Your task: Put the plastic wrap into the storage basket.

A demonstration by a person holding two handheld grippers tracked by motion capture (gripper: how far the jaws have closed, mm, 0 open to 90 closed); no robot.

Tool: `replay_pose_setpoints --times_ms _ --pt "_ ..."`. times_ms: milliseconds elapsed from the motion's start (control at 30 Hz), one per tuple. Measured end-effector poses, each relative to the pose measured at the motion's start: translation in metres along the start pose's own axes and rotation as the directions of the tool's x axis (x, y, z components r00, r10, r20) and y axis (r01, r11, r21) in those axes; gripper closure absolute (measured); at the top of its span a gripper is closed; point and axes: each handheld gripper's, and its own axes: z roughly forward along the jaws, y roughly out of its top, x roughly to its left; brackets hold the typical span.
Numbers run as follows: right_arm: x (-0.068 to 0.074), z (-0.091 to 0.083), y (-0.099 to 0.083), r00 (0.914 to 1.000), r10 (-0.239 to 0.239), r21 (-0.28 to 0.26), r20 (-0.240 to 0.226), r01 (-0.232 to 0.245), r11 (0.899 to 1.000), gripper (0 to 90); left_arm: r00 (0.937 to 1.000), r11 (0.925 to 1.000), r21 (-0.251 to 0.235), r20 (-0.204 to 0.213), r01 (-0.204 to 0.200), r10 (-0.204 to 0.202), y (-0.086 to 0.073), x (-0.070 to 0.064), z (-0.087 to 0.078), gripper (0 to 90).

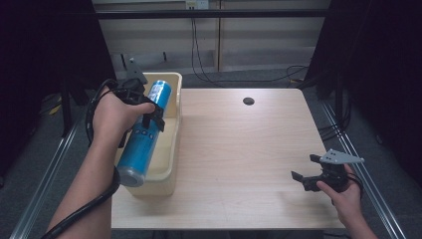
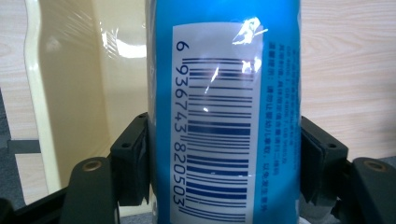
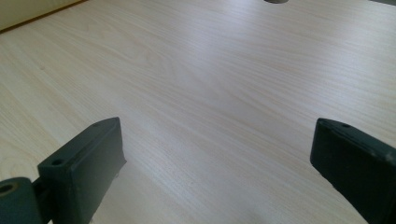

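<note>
Blue can [image 2: 224, 112] clamped between left tongs [image 2: 224, 163].

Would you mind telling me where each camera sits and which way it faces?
High view: above the person's side, looking forward and down on the table; forearms, both hands, left gripper, right gripper.
Left gripper view: on the left gripper, along its jaws clamping the blue can over the cream bin.
Right gripper view: on the right gripper, across bare tabletop; jaws apart.
Shared: can and bin, high and left gripper views.
</note>
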Motion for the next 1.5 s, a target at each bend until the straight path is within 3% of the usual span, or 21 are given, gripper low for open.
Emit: replay_pose_setpoints --times_ms 167,700,1067,1500 --pt "0.0 -0.001 0.0 1.0 -0.003 -0.001 -0.006 0.003 1.0 2.7 0.9997 0.9999 0.005 0.021 0.012 -0.012 -0.001 0.004 0.004 32.3" --pt "0.0 -0.001 0.0 0.9999 -0.008 -0.003 -0.007 0.008 1.0 2.7 0.9997 0.9995 0.021 -0.006 0.025 -0.024 -0.003 0.01 0.019 32.4" --pt "0.0 -0.001 0.0 0.9999 -0.011 -0.001 -0.004 0.011 1.0 2.7 0.9989 0.9984 0.031 0.002 0.047 -0.047 -0.005 0.018 0.031 32.3" --pt "0.001 0.0 0.001 0.9999 -0.014 -0.007 -0.002 0.014 1.0 2.7 0.9992 0.9988 0.032 -0.017 0.038 -0.037 -0.005 0.023 0.042 32.3"
